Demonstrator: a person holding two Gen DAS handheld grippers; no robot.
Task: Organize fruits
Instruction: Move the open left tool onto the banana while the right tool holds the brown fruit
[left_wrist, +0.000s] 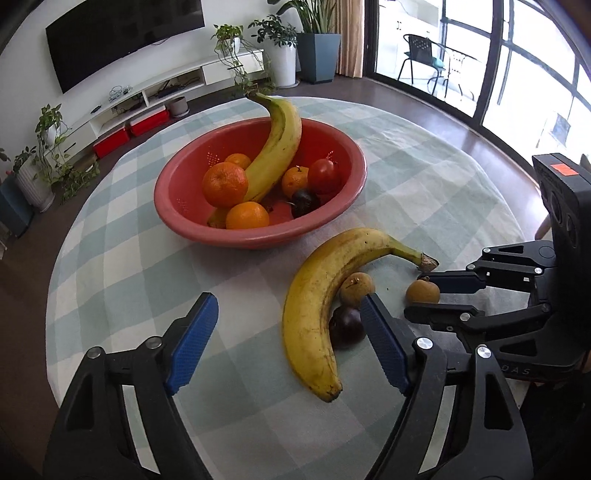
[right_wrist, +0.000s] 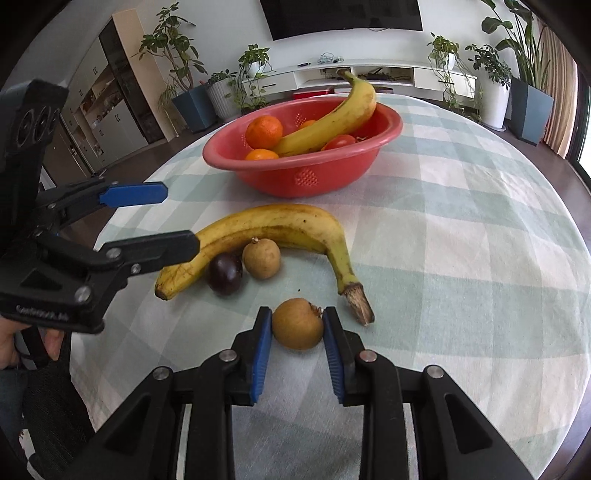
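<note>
"DAS" on right hand-held gripper (left_wrist: 424, 291)

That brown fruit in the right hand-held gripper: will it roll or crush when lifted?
The brown fruit looks round, so it would likely roll if released. The right hand-held gripper grips only its sides; it might slip. The skin looks thin, possibly crushable.

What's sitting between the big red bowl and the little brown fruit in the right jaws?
The loose banana lies across that stretch, with bare checked cloth on either side of it. The right wrist view shows it best, between the red bowl and the brown fruit.
</note>
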